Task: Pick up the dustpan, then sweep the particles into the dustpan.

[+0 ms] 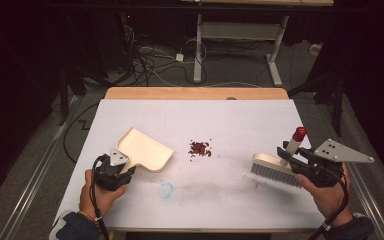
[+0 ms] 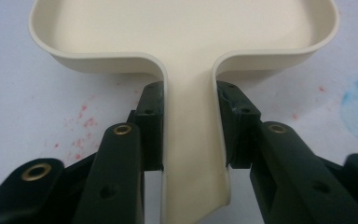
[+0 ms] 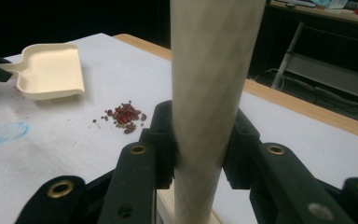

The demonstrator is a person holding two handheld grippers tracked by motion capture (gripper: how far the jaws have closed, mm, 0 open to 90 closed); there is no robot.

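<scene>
A cream dustpan (image 1: 145, 148) lies at the left of the white table; my left gripper (image 1: 125, 172) is shut on its flat handle (image 2: 193, 154), one pad pressing each edge. A small heap of dark red beans (image 1: 200, 148) rests mid-table, right of the pan's open lip. At the right, my right gripper (image 1: 292, 157) is shut on the cream, red-capped handle (image 1: 296, 140) of a brush, whose pale bristles (image 1: 275, 175) sit on the table. In the right gripper view the handle (image 3: 209, 93) stands upright between the jaws, with the beans (image 3: 126, 115) and dustpan (image 3: 51, 70) farther off.
A blue smudge (image 1: 166, 190) marks the table sheet near the front, with faint red specks around it. A wooden strip (image 1: 195, 93) edges the far side. Beyond it are floor cables (image 1: 150, 60) and a white desk frame (image 1: 240, 37).
</scene>
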